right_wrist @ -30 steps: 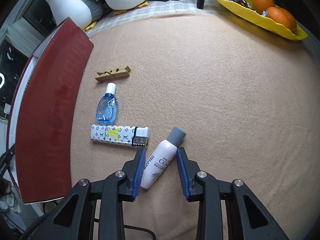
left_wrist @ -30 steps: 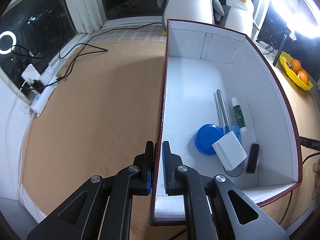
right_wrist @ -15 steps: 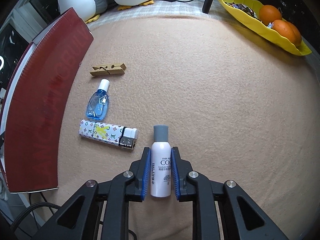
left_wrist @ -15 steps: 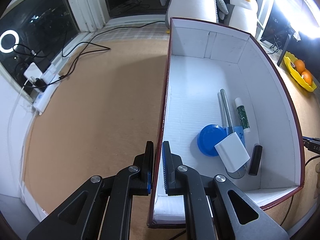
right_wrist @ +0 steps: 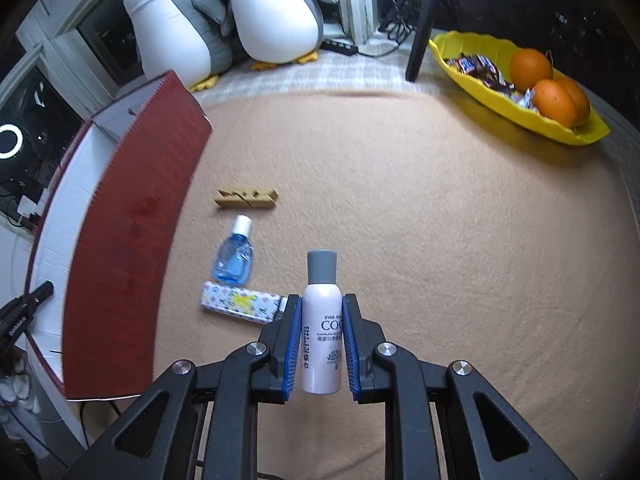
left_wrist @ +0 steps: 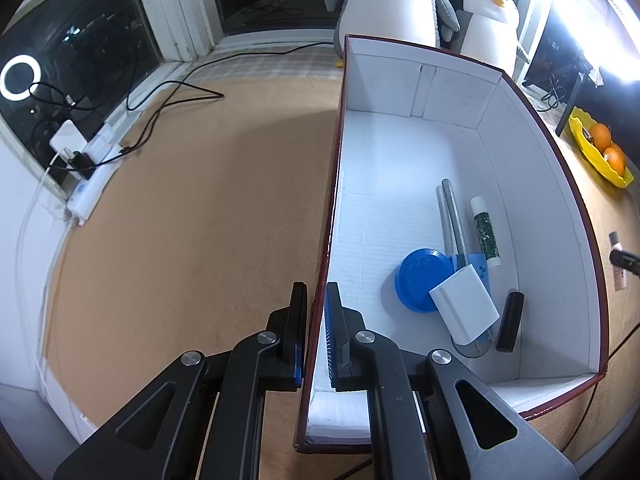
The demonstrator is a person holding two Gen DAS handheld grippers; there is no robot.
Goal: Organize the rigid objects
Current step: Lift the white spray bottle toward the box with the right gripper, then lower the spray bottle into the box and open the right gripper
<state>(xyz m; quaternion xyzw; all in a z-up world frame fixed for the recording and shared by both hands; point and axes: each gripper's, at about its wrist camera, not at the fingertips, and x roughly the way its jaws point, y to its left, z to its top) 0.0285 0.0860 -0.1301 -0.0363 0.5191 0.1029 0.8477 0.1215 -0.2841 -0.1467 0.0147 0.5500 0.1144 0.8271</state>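
My right gripper [right_wrist: 321, 307] is shut on a pale pink spray bottle [right_wrist: 322, 324] with a grey cap, held off the tan cloth. Left of it on the cloth lie a patterned lighter [right_wrist: 240, 302], a small blue bottle [right_wrist: 235, 252] and a wooden clothespin [right_wrist: 245, 198]. My left gripper [left_wrist: 316, 300] is shut on the left wall of the dark red box [left_wrist: 332, 184] with a white inside. In the box lie a blue lid [left_wrist: 420, 274], a white charger [left_wrist: 464, 304], a grey pen [left_wrist: 452, 216], a white tube [left_wrist: 484, 228] and a black stick [left_wrist: 510, 320].
Two plush penguins [right_wrist: 276, 12] sit at the back by the window. A yellow dish [right_wrist: 516, 92] with oranges and sweets stands at the far right. Black cables [left_wrist: 168, 96] and a white power strip [left_wrist: 90, 188] lie left of the box. The box's red outer wall [right_wrist: 132, 240] borders the cloth on the left.
My right gripper closed on the spray bottle, straightened it and lifted it off the cloth. The left gripper kept its hold on the box wall.
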